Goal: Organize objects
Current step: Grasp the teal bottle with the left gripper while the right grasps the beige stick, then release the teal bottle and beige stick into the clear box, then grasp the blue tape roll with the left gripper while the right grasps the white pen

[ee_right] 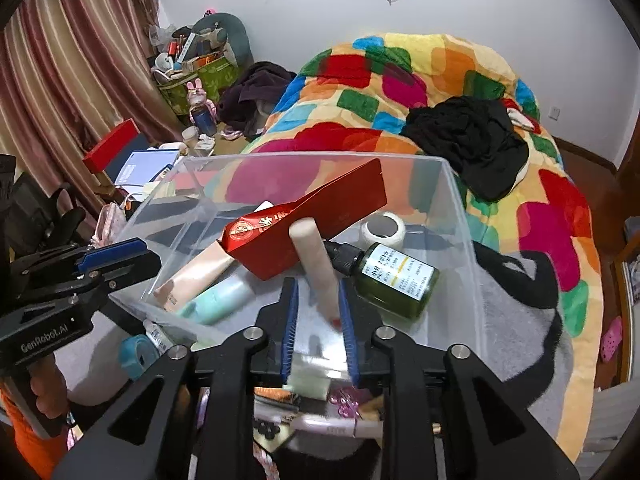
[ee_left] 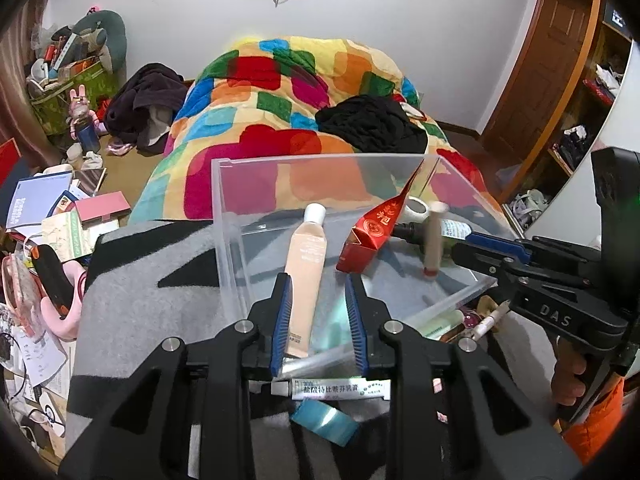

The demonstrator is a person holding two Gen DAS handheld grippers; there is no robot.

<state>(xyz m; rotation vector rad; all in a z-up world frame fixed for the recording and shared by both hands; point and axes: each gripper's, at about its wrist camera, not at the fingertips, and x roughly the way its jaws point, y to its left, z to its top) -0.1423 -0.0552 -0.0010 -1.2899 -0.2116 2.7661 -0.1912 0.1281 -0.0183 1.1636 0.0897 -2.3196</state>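
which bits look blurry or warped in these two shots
Left wrist view: the cream stick is smeared by motion, the clear bin shows see-through reflections, and the door frame bows from fisheye. Right wrist view: the clutter under the right claw is blurred, and the curtain curves at the edge.

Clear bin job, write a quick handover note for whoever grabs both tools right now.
Left tool: open, pads either side of the peach tube, not pressing; the tube lies in the clear bin.
Right tool: open around the cream stick, not pressing.
Done: red packet, green bottle and tape roll are in the bin.
Left: white ointment tube and blue tape lie outside, near the bin's front.
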